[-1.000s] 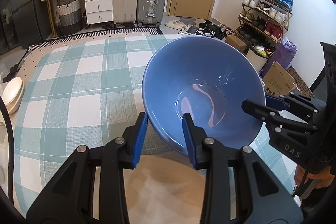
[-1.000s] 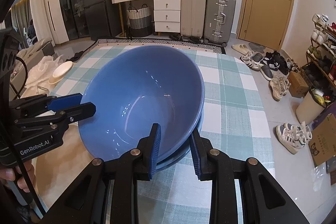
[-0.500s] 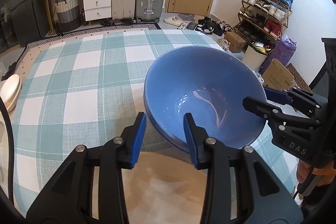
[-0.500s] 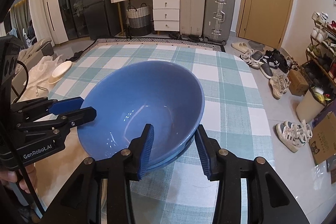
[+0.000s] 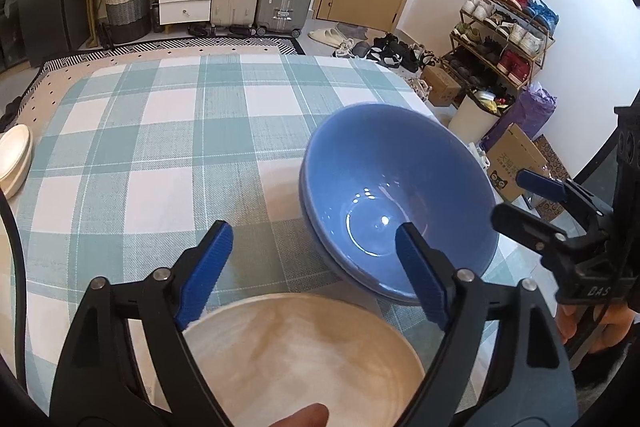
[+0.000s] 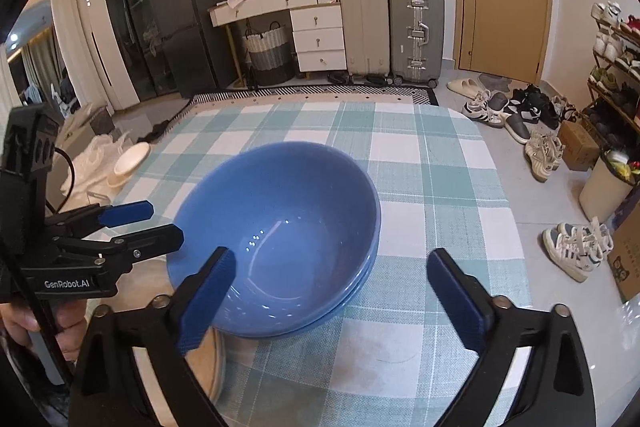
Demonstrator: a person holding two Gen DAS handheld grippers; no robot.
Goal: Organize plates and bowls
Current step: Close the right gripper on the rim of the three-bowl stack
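Since a second ago: blue bowl [image 5: 394, 203] tipped up and pinched at its rim by both tools, now level and nested in a second blue bowl [image 6: 352, 301] on the checked tabletop [image 5: 160, 155]. Jaws of the left gripper [image 5: 316, 273] and of the right gripper [image 6: 330, 293] just been opening, now spread wide, pads clear of the rim, nothing gripped; near edge of the stack still between each pair. Relative to the stack: beige plate [image 5: 296, 359] just beside it on the near side under the left tool, a thumb tip showing at that plate's edge; pale plates [image 5: 14, 159] well apart at the tabletop's far left edge; stack itself near the tabletop's right edge, floor and shoes beyond. Likely risk: a pad catching the rim on withdrawal and dragging or tipping the top bowl, perhaps nudging the stack toward that right edge; also clipping the beige plate while pulling back.
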